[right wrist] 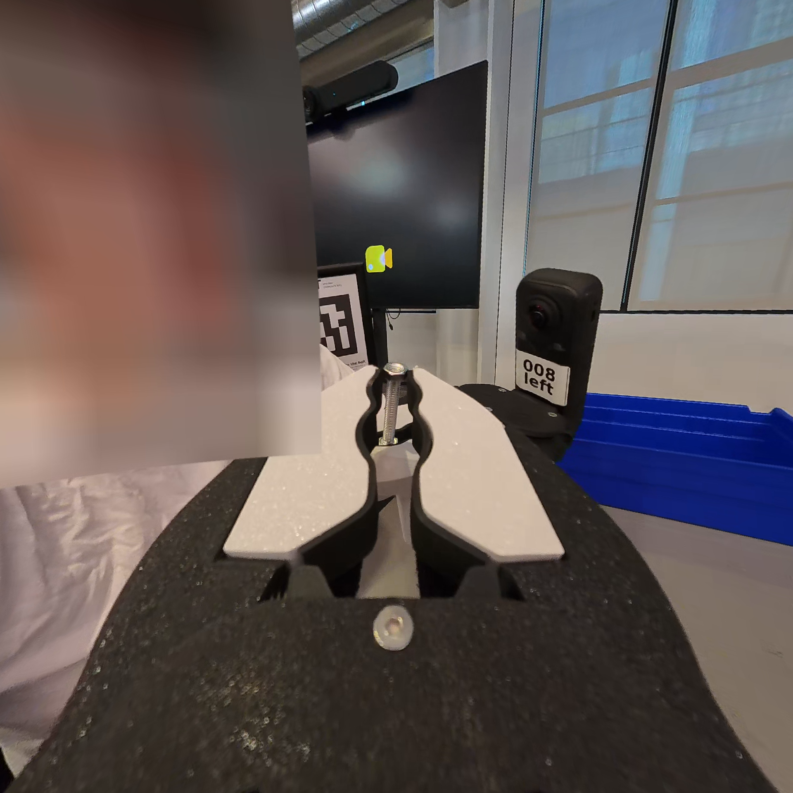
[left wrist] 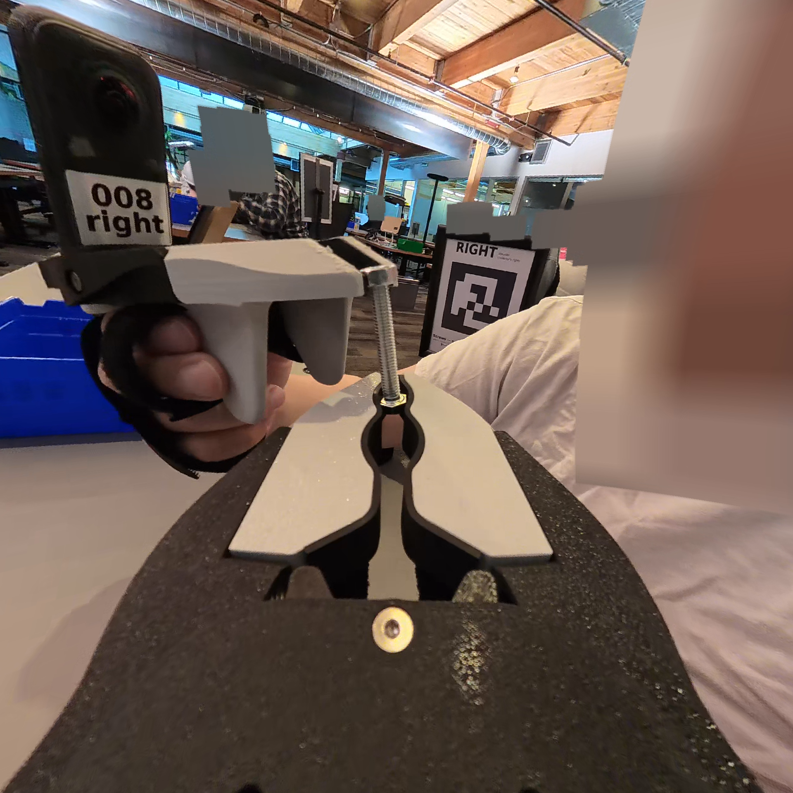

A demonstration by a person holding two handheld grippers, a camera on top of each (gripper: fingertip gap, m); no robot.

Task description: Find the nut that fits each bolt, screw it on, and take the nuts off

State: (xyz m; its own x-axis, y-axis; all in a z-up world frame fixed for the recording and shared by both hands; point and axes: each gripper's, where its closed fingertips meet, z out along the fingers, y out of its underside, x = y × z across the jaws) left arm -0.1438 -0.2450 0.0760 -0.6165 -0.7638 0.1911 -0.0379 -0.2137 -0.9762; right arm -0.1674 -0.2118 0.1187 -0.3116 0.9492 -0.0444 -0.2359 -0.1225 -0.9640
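A long silver bolt (left wrist: 386, 334) stands nearly upright between my two grippers, in the air above the table. In the left wrist view my left gripper (left wrist: 391, 395) is shut on a small silver nut (left wrist: 390, 402) at the bolt's lower end. My right gripper (left wrist: 364, 262) comes in from the left and is shut on the bolt's hex head. In the right wrist view my right gripper (right wrist: 394, 372) clamps the head, the bolt (right wrist: 389, 407) runs down to the nut (right wrist: 387, 441), and the left gripper (right wrist: 389, 452) holds it from below.
A blue plastic bin (left wrist: 38, 364) stands on the grey table (left wrist: 86, 536) and also shows in the right wrist view (right wrist: 686, 463). A person's hand (left wrist: 189, 377) holds the right gripper; a white sleeve (left wrist: 515, 377) is close behind. A dark monitor (right wrist: 394, 180) stands behind. Tip to tip, the grippers are about 6 cm apart.
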